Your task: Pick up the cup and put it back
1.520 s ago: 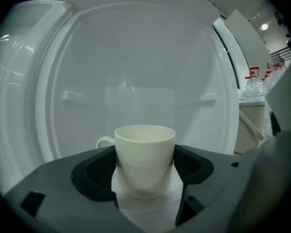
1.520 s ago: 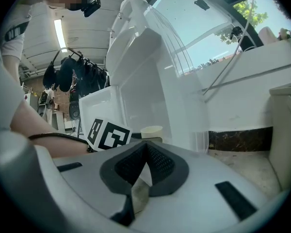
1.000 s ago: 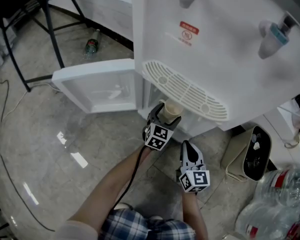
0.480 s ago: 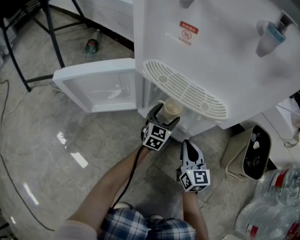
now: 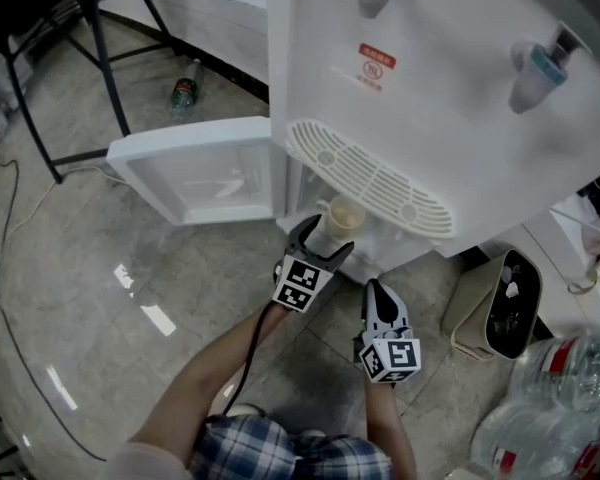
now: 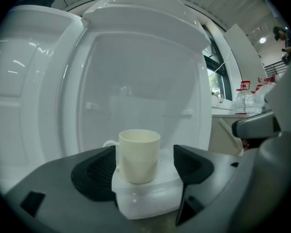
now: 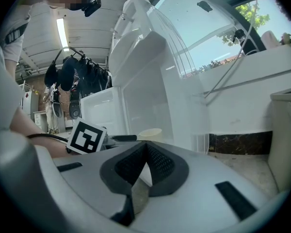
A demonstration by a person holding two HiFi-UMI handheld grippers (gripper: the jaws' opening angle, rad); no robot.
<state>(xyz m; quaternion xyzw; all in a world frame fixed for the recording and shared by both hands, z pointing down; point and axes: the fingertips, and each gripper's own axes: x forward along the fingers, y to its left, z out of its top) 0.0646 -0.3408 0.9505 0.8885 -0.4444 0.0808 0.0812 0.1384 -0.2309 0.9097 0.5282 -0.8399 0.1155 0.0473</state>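
Note:
A cream cup stands upright on a small white ledge below the grille of the white water dispenser. In the left gripper view the cup sits between and just beyond the dark pads, with gaps on both sides. My left gripper is open just in front of the cup, holding nothing. My right gripper hangs lower right, above the floor, with its jaws shut and empty. The cup's rim peeks over the jaws in the right gripper view.
The dispenser's lower cabinet door stands open to the left. A bottle lies on the floor beyond it, by black stand legs. A beige bin and large water jugs are at the right.
My left gripper has drawn back toward me from around the cup, which stays on the ledge. The right gripper has not moved.

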